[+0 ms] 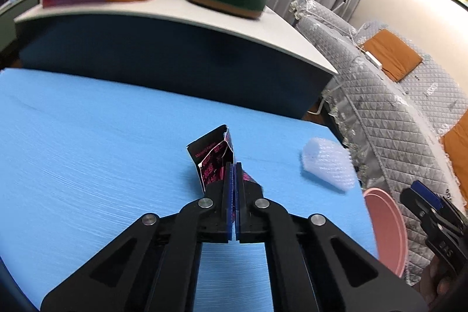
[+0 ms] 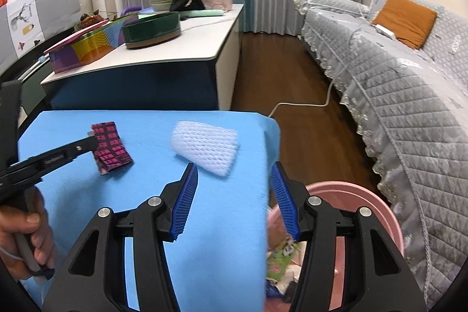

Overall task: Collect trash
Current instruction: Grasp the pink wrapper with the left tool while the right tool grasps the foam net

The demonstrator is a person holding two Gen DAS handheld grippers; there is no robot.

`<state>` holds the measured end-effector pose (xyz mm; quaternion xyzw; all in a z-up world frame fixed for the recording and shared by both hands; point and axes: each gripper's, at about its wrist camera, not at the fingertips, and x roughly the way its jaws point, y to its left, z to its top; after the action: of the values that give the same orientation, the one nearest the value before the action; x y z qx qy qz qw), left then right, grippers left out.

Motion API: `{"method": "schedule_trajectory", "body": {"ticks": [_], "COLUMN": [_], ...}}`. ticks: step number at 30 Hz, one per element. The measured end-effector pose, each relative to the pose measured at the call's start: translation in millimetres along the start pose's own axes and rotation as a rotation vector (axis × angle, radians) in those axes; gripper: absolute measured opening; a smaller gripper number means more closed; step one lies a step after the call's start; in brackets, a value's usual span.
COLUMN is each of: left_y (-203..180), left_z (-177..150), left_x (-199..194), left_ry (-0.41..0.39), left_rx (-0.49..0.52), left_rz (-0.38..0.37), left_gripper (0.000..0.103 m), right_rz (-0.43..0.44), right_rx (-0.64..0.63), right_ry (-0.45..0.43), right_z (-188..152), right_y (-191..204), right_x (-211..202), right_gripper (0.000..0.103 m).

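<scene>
left gripper clamped on a wrapper, right gripper apart over the blue counter.

a grey quilted sofa (image 2: 409, 84) runs along the right, and a white side table (image 2: 187, 48) with boxes stands behind the blue counter (image 2: 222, 239). a pink bin (image 2: 389, 221) sits on the floor just beside the counter's right edge, with scraps of trash inside. the right gripper (image 2: 234, 183) hangs above that edge, its jaws apart with nothing between them, near a white foam net (image 2: 204, 148) lying on the counter. the left gripper (image 1: 234, 165) has its jaws together, clamped on a black and pink wrapper (image 1: 212, 151) at mid-counter; the wrapper sticks up past the tips. a hand (image 2: 26, 236) holds the left gripper's handle.
</scene>
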<state>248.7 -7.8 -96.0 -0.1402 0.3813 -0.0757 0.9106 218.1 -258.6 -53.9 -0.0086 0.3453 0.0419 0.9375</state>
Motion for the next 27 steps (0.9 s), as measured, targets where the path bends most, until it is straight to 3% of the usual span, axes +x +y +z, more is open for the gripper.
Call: {"method": "schedule_trajectory", "body": {"ticks": [4, 13, 19, 22, 24, 27], "left_y": [15.5, 33.9, 39.0, 40.6, 41.9, 41.4], "left_z": [5.3, 10.4, 9.9, 11.0, 11.7, 12.3], "left_x": [-9.9, -21.6, -25.1, -27.1, -28.2, -32.3], "left_ry": [-0.014, -0.024, -0.022, -0.029, -0.03, -0.034], "left_rx": [-0.005, -0.016, -0.022, -0.017, -0.02, -0.02], "left_rz": [0.057, 0.078, 0.087, 0.09, 0.092, 0.094], "left_gripper": [0.0, 0.0, 0.0, 0.0, 0.0, 0.0], "right_rz": [0.009, -0.037, -0.08, -0.1, -0.097, -0.083], "right_rx": [-0.012, -0.11, -0.179, -0.211, -0.224, -0.225], "right_ry": [0.007, 0.061, 0.101, 0.127, 0.14, 0.135], "right_z": [5.4, 4.6, 2.2, -0.3, -1.3, -1.9], "right_y": [9.4, 27.4, 36.3, 40.5, 43.7, 46.2], "right_x": [21.0, 70.9, 88.9, 92.4, 93.6, 88.7], "right_gripper": [0.053, 0.063, 0.061, 0.048, 0.028, 0.015]}}
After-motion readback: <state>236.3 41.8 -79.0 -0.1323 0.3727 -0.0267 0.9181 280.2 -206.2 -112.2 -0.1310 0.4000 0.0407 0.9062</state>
